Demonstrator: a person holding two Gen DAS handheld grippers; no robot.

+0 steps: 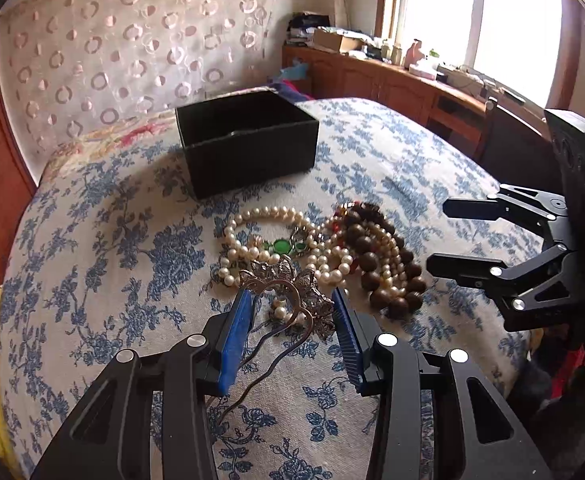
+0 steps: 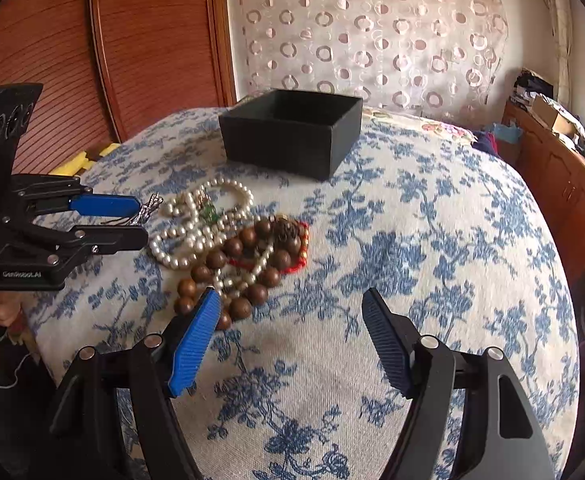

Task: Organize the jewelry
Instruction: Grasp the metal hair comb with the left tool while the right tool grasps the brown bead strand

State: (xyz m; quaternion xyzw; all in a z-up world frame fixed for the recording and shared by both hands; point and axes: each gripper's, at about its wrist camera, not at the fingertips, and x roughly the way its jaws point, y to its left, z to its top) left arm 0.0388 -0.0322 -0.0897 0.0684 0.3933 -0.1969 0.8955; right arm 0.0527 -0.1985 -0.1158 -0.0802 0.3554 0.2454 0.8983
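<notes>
A pile of jewelry lies on the blue-flowered cloth: a pearl necklace (image 1: 268, 240) with green stones (image 1: 281, 245), a brown wooden bead string (image 1: 376, 256) and a silver flower hairpin (image 1: 288, 284). My left gripper (image 1: 292, 300) is open with its blue pads either side of the hairpin's flower head, its prongs running back between the fingers. My right gripper (image 2: 288, 300) is open and empty, just right of the wooden beads (image 2: 248, 256). An open black box (image 1: 248, 140) stands behind the pile; it also shows in the right wrist view (image 2: 292, 136).
The cloth covers a rounded cushioned surface (image 2: 432, 240) that drops off at the sides. A wooden cabinet (image 1: 392, 80) with clutter stands under the window at the right. A wooden panel (image 2: 152, 40) and a patterned curtain (image 2: 372, 32) stand behind.
</notes>
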